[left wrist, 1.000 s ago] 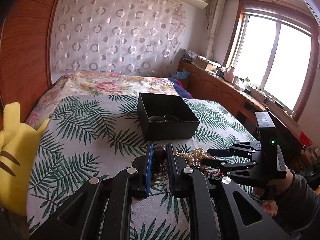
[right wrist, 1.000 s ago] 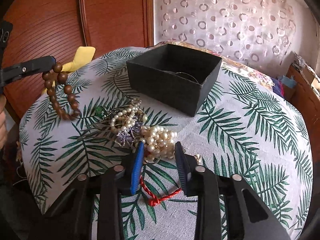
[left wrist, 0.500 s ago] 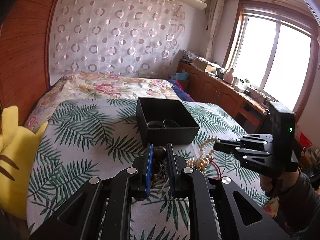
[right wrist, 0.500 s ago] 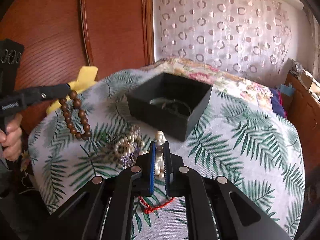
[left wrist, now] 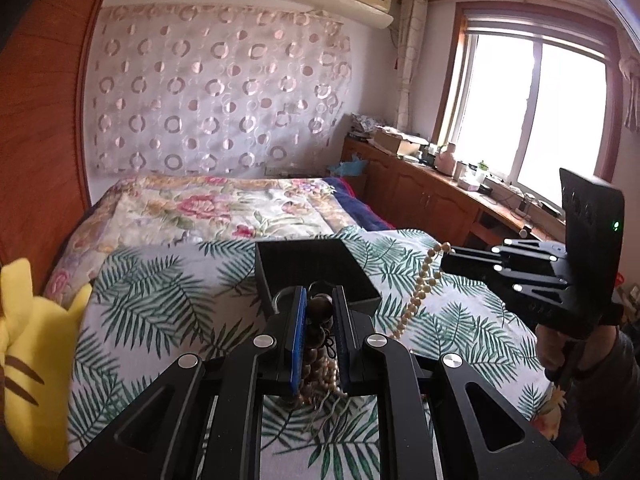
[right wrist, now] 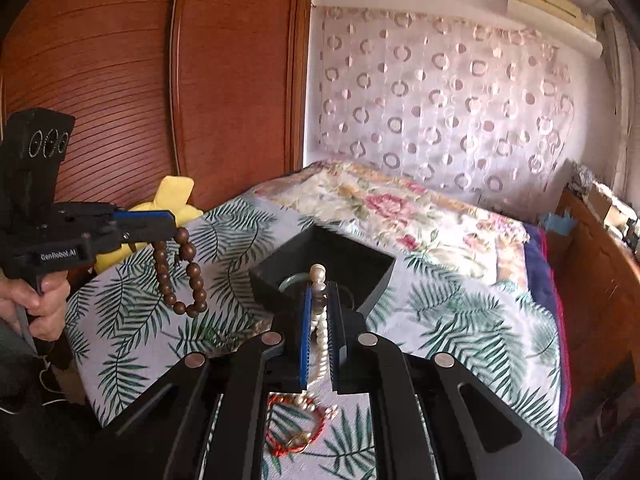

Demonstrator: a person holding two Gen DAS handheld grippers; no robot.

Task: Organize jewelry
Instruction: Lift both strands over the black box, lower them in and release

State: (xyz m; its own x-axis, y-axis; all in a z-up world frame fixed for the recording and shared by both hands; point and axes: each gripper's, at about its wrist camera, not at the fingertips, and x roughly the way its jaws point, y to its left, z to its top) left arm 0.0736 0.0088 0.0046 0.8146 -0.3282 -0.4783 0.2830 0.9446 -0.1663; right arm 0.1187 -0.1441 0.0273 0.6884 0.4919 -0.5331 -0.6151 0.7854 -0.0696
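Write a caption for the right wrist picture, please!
Right gripper lifts pearl necklace toward black box.

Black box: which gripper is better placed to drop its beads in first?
Right, probably. The right gripper holds the pearl strand right at the black box opening; the left gripper hangs the brown bead bracelet off to the side.

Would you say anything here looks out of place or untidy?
Yes: a red cord bracelet lies loose on the leaf-print bedspread, outside the black box, while other pieces are held above it.
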